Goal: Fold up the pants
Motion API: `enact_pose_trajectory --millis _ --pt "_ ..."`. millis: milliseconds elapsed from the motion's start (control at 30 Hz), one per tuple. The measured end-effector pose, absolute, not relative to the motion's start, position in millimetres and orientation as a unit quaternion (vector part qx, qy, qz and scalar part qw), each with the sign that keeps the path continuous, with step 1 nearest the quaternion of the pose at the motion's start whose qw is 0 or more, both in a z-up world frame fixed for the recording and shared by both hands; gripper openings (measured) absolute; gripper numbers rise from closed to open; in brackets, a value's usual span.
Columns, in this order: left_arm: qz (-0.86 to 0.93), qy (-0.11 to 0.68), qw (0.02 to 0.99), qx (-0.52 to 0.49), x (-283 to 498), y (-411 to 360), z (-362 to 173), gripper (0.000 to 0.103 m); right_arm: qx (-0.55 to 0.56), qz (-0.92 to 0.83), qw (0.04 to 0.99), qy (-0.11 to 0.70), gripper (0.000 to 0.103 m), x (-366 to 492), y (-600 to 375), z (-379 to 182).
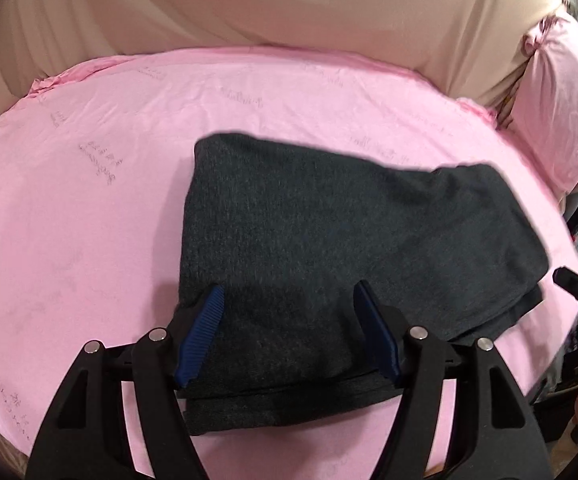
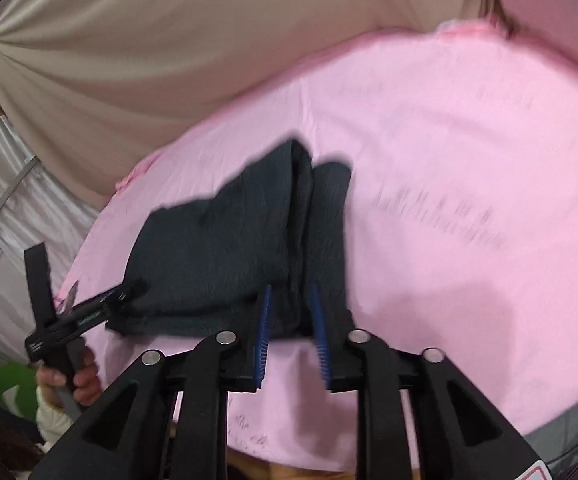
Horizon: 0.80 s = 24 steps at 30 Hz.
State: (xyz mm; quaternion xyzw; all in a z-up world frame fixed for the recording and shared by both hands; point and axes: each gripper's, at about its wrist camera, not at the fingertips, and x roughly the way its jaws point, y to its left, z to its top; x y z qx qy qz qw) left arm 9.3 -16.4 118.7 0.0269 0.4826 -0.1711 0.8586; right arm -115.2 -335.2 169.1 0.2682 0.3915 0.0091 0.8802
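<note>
The folded dark grey pants lie on the pink sheet of the bed, their near edge under the left tool, whose blue pads stand wide apart above the cloth, while the right tool hovers at their right end, partly parted, gripping nothing.

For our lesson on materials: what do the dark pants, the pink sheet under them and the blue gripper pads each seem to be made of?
Pants: dark grey, matte, speckled weave, probably a soft knit; it lies in limp folds.
Sheet: pink, smooth thin woven cloth, likely cotton; fine creases, faint print.
Pads: blue, ribbed, look like moulded plastic or rubber; which one cannot be told.
</note>
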Motion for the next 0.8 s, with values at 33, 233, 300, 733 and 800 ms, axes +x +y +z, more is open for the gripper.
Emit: enact_pose_trajectory --millis 33,233,300,733,800 --pt "-0.175 0.475 0.862 0.02 11.3 -15.3 126.4 0.069 0.27 0.018 0.884 0.381 0.043 -110.2 -339.5 178.0" --pt "-0.142 0.464 0.874 -0.004 74.9 -23.1 142.6 0.084 0.253 0.036 0.869 0.423 0.059 -13.1 -343.8 158.1" --pt "-0.117 0.495 0.861 -0.021 108.0 -21.5 123.4 0.083 0.261 0.039 0.852 0.452 0.054 14.8 -342.0 133.4" --pt "-0.034 0.518 0.854 0.001 145.8 -7.6 84.1 0.077 0.262 -0.011 0.883 0.39 0.023 -26.0 -356.9 156.7" --pt "-0.048 0.501 0.864 -0.013 128.4 -3.1 107.1 0.077 0.249 0.013 0.898 0.362 0.024 -44.5 -348.1 186.7"
